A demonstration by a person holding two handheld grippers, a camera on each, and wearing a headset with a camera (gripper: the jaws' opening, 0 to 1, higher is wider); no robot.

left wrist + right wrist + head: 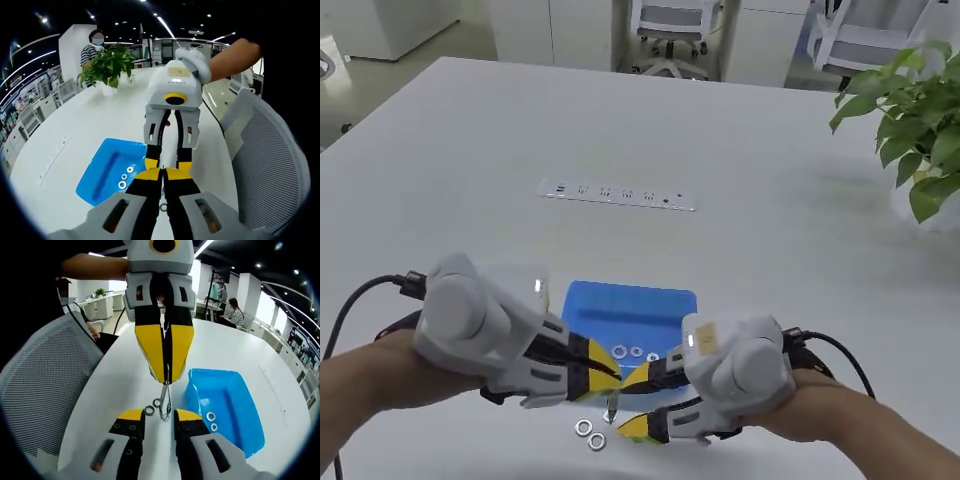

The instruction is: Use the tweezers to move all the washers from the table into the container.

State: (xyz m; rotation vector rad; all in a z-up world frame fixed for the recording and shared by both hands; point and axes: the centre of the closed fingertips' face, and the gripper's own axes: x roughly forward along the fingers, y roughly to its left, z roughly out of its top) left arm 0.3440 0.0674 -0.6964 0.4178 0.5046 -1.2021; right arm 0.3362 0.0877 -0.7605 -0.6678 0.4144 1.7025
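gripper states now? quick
Left gripper: closed on the tweezers.
Right gripper: open, jaws either side of the tweezers.

Left tongs (608, 371) pinched closed — right tongs (640, 403) (facing them, tip to tip) parted.

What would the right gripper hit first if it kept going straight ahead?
Probably the tweezers, held by the left gripper just in front of the right gripper; then that left gripper itself. Depth is uncertain.
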